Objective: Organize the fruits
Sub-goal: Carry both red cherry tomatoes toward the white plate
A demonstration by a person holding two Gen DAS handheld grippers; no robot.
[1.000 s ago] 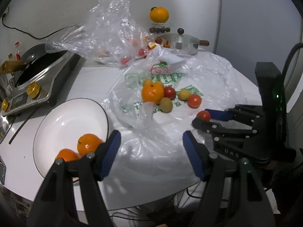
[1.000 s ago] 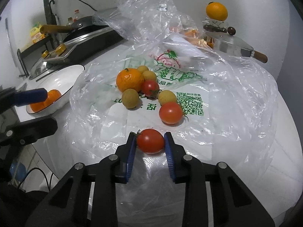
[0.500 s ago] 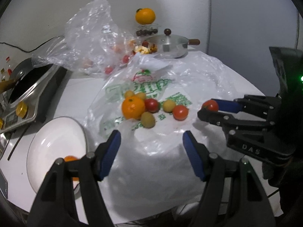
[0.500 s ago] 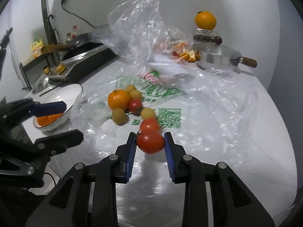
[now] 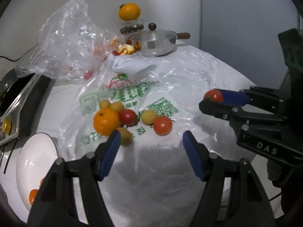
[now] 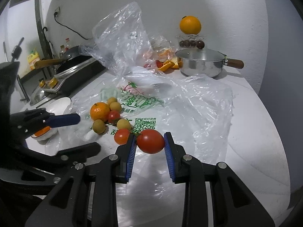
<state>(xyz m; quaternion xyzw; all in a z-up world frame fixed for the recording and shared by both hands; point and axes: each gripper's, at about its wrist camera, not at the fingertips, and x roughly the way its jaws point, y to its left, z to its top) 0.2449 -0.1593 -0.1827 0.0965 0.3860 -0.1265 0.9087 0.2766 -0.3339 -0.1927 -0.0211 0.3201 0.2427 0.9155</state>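
A white bench (image 6: 255, 117) stands against a pale wall, with a dark cooktop (image 6: 75, 70) and a pan at its far left end. A clear printed plastic bag (image 6: 189, 102) lies spread flat over most of the bench, and a second, crumpled clear bag (image 6: 121, 37) rises behind it. At the back sit a lidded steel saucepan (image 6: 200, 64) with a wooden handle, orange peel (image 6: 168, 64) just beside it, and a small stand carrying an orange (image 6: 190, 25).

On the flat bag a cluster of fruit lies close together: a mandarin (image 5: 106, 121), a tomato (image 5: 128, 116) touching it, several small yellowish fruits (image 5: 148, 116), and another red tomato (image 5: 162, 125) at the near edge. A white bowl (image 5: 32, 162) stands at the left of the bench off the bag, with orange fruit in it.

The right gripper (image 6: 150, 141) has its fingers (image 6: 130, 149) drawn narrow and clamped on a red tomato (image 6: 150, 141), held clear above the bag. The left gripper (image 5: 151, 138) has its fingers (image 5: 109, 154) spread at a middling width with nothing between them, hovering over the near part of the bag just short of the cluster.
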